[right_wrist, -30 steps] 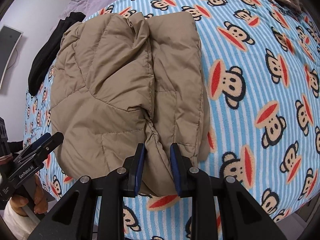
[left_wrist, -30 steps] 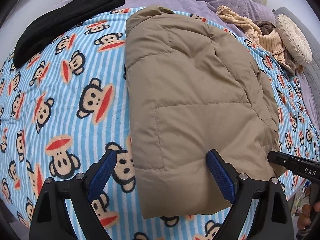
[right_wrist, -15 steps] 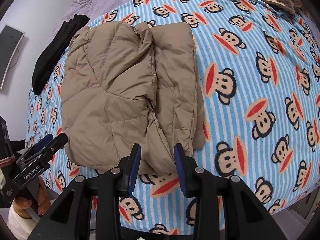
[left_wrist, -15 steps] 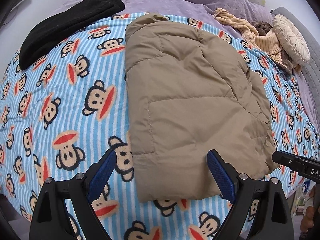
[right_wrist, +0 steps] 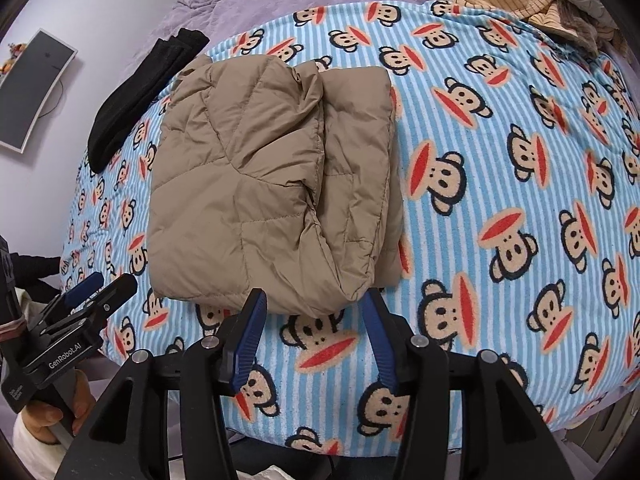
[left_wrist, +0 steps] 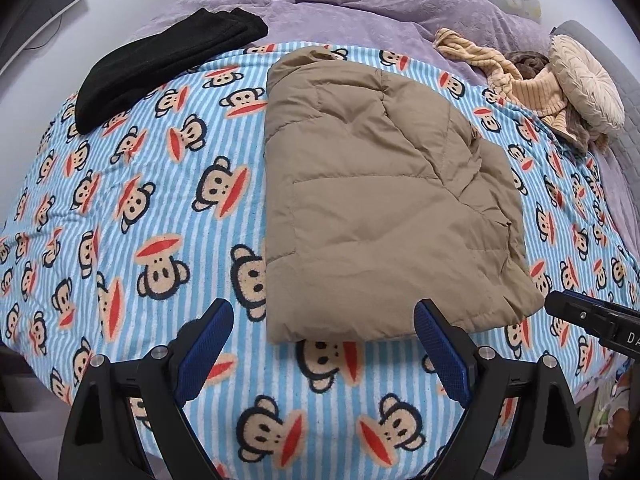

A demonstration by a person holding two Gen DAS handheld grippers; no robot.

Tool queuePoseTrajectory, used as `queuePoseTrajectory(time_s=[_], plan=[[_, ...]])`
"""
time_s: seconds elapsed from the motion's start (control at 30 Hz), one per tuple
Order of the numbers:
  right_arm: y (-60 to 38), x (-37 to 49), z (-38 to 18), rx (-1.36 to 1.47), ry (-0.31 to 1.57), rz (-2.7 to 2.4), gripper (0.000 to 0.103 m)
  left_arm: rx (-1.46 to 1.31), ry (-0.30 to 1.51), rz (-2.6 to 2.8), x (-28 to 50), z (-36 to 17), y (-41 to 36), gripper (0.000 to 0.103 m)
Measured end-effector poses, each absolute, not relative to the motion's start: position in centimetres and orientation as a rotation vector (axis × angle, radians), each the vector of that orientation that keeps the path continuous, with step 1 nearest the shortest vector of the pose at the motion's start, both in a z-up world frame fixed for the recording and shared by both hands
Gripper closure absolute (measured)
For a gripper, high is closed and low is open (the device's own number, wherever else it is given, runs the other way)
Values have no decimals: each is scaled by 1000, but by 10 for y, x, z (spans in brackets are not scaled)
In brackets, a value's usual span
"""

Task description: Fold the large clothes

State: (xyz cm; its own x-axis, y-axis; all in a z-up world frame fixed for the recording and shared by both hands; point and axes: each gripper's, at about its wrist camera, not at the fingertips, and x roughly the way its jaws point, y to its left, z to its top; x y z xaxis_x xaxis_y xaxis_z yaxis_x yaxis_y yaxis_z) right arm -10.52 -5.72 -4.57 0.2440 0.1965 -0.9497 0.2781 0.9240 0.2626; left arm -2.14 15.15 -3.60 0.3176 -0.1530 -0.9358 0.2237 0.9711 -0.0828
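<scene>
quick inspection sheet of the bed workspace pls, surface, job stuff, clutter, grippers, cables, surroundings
surface: monkey-print striped blanket spread over a purple bedspread.
job's things: tan puffer jacket lies folded in a rough rectangle on the blanket, apart from both grippers.
clutter: folded black garment at the far left edge; heap of beige striped clothes and a round cream cushion at the far right.
grippers: left gripper open, empty, short of the jacket's near edge; right gripper open, empty, just short of the jacket's near corner.
cables: thin cord at the monitor.
surroundings: curved monitor by a pale wall.
</scene>
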Motion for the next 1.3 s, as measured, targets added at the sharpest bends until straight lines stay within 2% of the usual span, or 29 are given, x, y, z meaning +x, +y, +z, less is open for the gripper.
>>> queuePoseTrajectory(time_s=[0.2, 0.23, 0.27, 0.3, 0.57, 0.67, 0.7, 1.3], plan=[[-58, -113, -41, 429, 1336, -55, 49, 75, 1201, -224, -33, -23, 154, 10], [-58, -114, -40, 428, 1333, -54, 48, 73, 1198, -220, -35, -21, 154, 9], [-57, -114, -38, 426, 1328, -53, 47, 73, 1198, -216, -35, -20, 154, 0], [-57, -114, -36, 423, 1323, -52, 44, 75, 1190, -209, -36, -18, 155, 0], [-52, -111, -14, 384, 1269, -68, 42, 99, 1159, -179, -39, 2, 155, 0], [-50, -110, 2, 341, 1226, -94, 29, 95, 1126, -169, -40, 14, 157, 0], [-48, -109, 6, 330, 1211, -102, 18, 90, 1119, -168, -40, 17, 158, 0], [-32, -109, 54, 219, 1048, -202, 17, 77, 1019, -136, -38, 62, 163, 0]])
